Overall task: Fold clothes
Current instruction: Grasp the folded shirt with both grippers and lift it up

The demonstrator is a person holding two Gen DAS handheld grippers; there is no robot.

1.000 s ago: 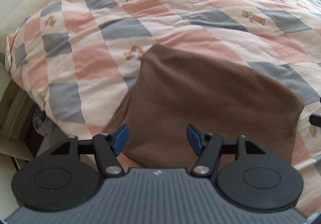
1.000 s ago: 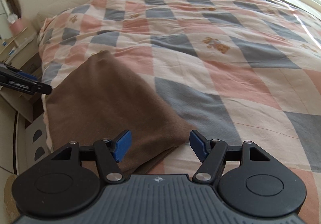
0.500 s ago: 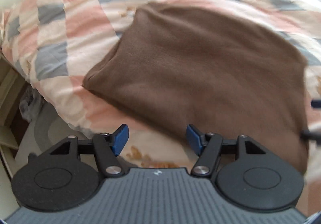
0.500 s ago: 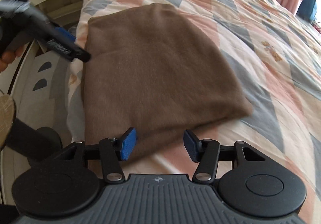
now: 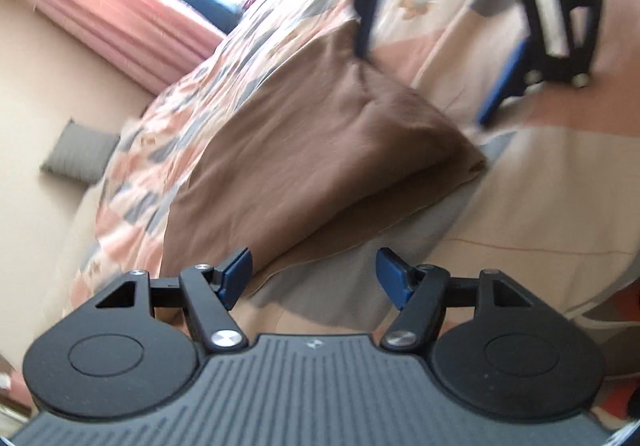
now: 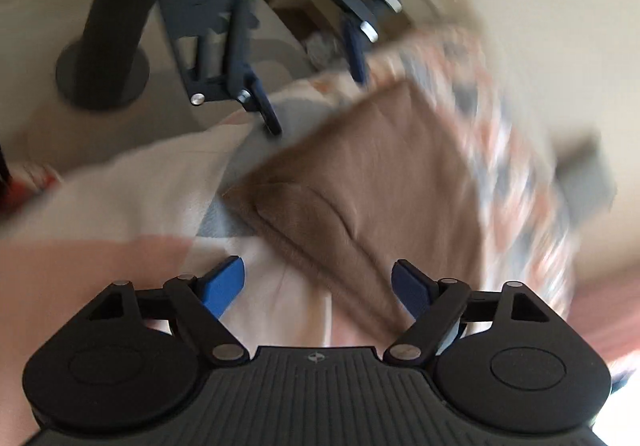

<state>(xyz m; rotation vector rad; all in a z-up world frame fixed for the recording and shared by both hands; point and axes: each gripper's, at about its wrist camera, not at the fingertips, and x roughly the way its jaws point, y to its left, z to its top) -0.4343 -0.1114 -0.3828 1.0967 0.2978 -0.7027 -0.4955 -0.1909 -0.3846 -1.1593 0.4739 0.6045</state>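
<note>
A folded brown garment (image 5: 320, 150) lies on a checked quilt (image 5: 540, 206). My left gripper (image 5: 316, 274) hovers open at one end of it, its left fingertip over the edge of the cloth. At the far end my right gripper (image 5: 432, 62) is open, one finger close to the garment's raised corner. The blurred right wrist view shows the same brown garment (image 6: 380, 174) running away from my open right gripper (image 6: 320, 282), whose right finger is over the cloth. Opposite it my left gripper (image 6: 312, 86) hangs open. Neither gripper holds anything.
The quilt (image 6: 100, 230) covers a bed. A pink curtain (image 5: 120, 22) and a bright window are at the far end, and a grey pillow (image 5: 80, 156) lies by the wall. A hand holds the left gripper's black handle (image 6: 116, 26) above the floor beside the bed.
Both cameras have swung sharply. The grippers have moved from side by side at the bed's edge to opposite ends of the garment, facing each other. Both stay open.
</note>
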